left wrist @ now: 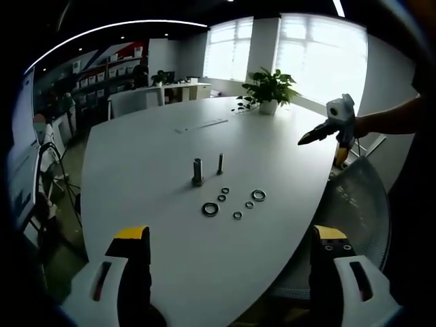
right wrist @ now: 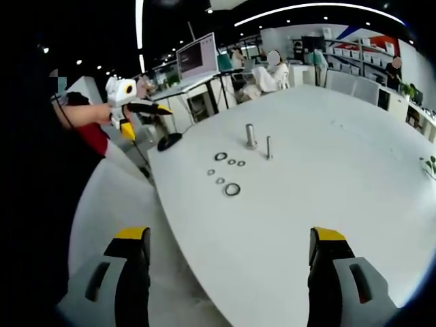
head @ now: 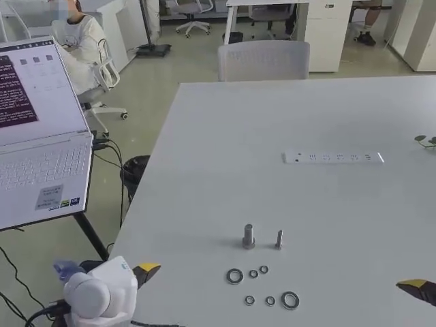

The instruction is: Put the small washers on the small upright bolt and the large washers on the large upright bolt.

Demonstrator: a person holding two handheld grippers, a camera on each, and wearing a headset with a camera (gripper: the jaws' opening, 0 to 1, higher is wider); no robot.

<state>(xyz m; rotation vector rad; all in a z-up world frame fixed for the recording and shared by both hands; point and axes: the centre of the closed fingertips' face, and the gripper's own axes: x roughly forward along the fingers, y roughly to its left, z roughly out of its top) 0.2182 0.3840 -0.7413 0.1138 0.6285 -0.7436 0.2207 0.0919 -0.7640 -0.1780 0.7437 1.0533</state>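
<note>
Washers (head: 253, 274): flat metal rings on smooth white table (head: 272, 122); left gripper (left wrist: 231, 235), right gripper (right wrist: 229, 235) both wide.

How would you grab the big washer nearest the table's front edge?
Pinch the large washer across its outer rim, coming straight down from above. It lies flat on the table, so only its thin edge offers a hold; a sideways approach would likely just push it.

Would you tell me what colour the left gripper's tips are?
Yellow, on the left gripper; clearest in the left gripper view.
</note>
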